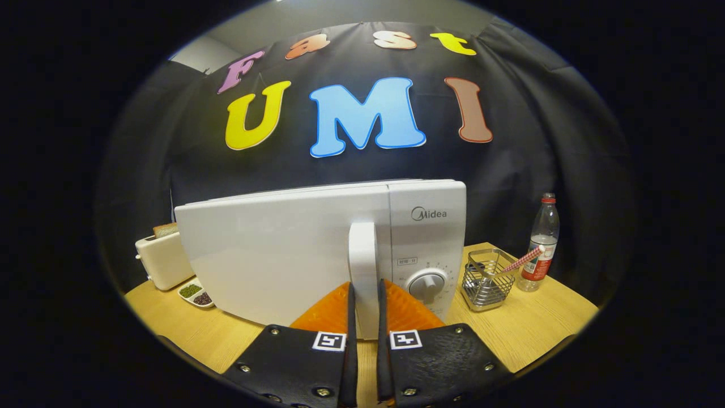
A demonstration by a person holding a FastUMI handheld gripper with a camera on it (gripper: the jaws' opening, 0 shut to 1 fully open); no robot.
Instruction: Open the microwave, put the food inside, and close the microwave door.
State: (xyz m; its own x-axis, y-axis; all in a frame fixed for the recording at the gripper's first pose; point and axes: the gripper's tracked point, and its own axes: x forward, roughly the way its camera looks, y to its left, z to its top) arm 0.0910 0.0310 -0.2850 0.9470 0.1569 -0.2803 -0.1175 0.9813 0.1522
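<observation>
jaws [365, 292] closing on the handle [363, 255] at 12 o'clock, both fingers pressing it; microwave [317, 249] door stiff, smooth plastic, gripping low on handle.

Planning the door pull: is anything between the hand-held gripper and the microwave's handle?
Nothing visible. The hand-held gripper already has its fingers on either side of the white door handle of the microwave, which is closed.
</observation>
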